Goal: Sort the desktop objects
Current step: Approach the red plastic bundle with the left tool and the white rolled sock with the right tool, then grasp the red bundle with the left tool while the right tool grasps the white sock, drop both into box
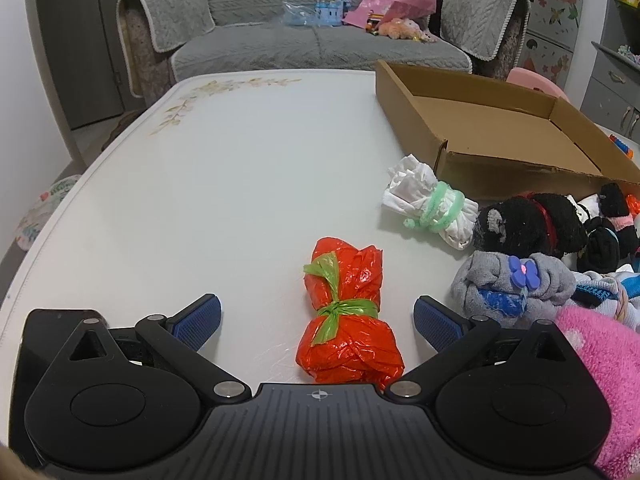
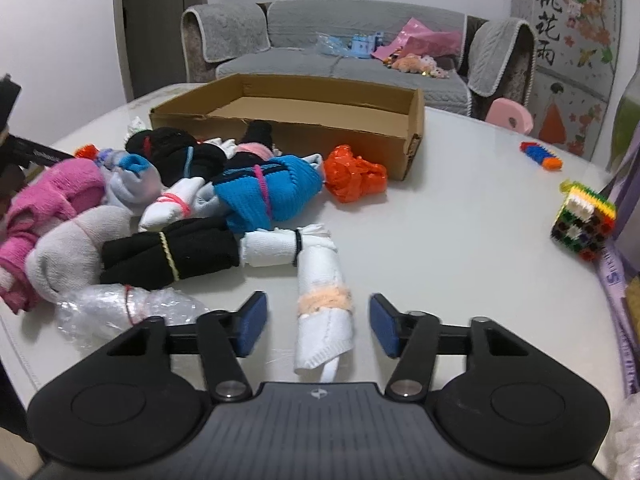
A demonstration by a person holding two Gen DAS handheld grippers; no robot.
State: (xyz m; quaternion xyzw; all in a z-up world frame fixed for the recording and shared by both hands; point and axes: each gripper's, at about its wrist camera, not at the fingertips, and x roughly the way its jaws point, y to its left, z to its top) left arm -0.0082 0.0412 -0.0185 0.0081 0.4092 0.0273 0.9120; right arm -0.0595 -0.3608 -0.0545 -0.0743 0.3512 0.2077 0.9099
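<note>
A red plastic bundle (image 1: 350, 346) tied with green strips lies on the white table (image 1: 208, 184), between the fingers of my left gripper (image 1: 316, 302). Those jaws stand wide, with a clear gap on each side of the bundle. In the right wrist view a rolled white sock (image 2: 322, 334) with a peach band lies lengthwise between the blue pads (image 2: 254, 326) of my right gripper (image 2: 318, 298). The pads do not touch it. A low, empty cardboard box (image 1: 492, 140) (image 2: 320, 120) sits at the back.
A heap of tied socks (image 2: 180, 208) and an orange bag bundle (image 2: 354, 178) lie before the box. A white bag bundle (image 1: 428, 204) and a grey sock (image 1: 508, 280) sit to the right of the left gripper. Block toys (image 2: 582, 224) stand far right. A sofa (image 1: 320, 40) lies beyond.
</note>
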